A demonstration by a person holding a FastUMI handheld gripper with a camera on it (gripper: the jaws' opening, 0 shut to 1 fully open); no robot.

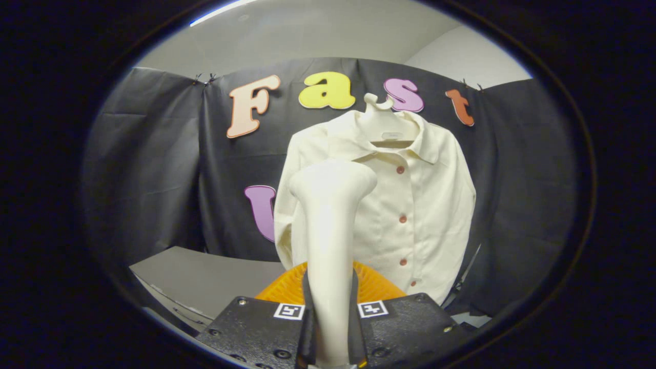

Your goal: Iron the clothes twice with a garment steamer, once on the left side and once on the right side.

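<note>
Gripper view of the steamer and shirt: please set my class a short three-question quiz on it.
1. True or false: the gripper is shut on the garment steamer.
2. The steamer head stands against which part of the shirt? A) the sleeve side away from the buttons B) the collar C) the hem
3. What does the shirt hang on?

Key: 1 true; 2 A; 3 a hanger, before the black cloth wall.
</note>
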